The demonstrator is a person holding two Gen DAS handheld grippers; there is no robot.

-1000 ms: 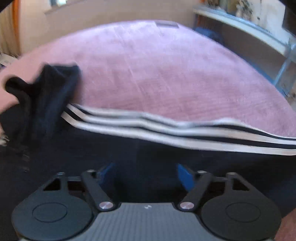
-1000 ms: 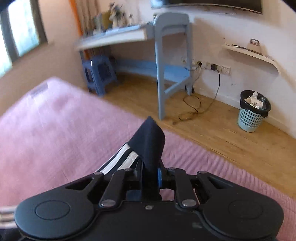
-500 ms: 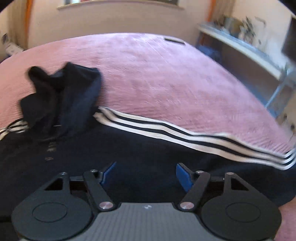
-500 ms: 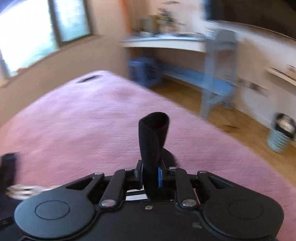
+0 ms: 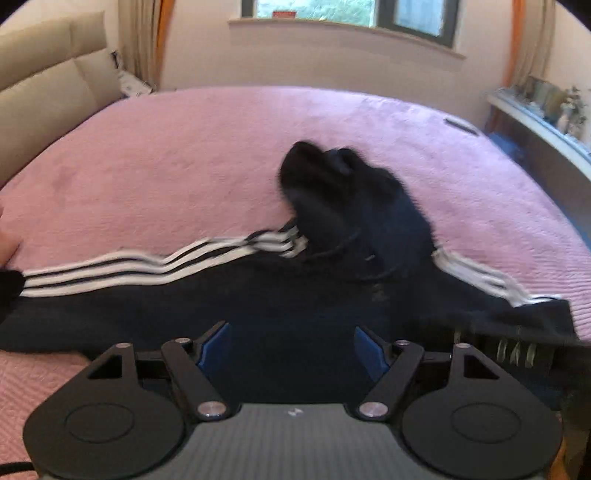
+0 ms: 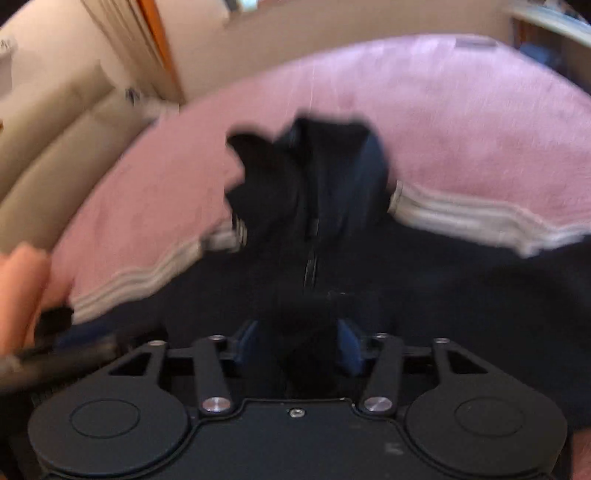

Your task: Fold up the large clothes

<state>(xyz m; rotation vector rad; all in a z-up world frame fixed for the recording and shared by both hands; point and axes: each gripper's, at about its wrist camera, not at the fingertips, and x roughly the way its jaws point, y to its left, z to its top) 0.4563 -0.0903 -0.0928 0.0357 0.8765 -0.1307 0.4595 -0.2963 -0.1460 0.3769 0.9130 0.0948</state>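
Observation:
A navy jacket (image 5: 258,291) with white sleeve stripes (image 5: 122,273) lies spread across the pink bed (image 5: 184,158), its hood (image 5: 343,199) bunched up past the middle. My left gripper (image 5: 291,347) hovers over the jacket's near part. Its jaws are wide and still opening, with only flat cloth below them. The right wrist view is blurred. My right gripper (image 6: 298,345) is opening, and a dark fold of the jacket (image 6: 299,325) sits loose between its blue pads (image 6: 349,347). The hood (image 6: 314,173) lies straight ahead of it.
A beige padded headboard (image 5: 44,92) lines the bed's left side. A window (image 5: 351,11) and sill run behind the bed, and a cluttered shelf (image 5: 535,114) stands at the right. A person's hand (image 6: 22,288) shows at the left edge by the sleeve cuff.
The right gripper swung from facing the floor and desk round to the bed, and its jaws parted from the dark cloth they pinched. The left gripper moved sideways along the jacket; the hood now appears right of centre.

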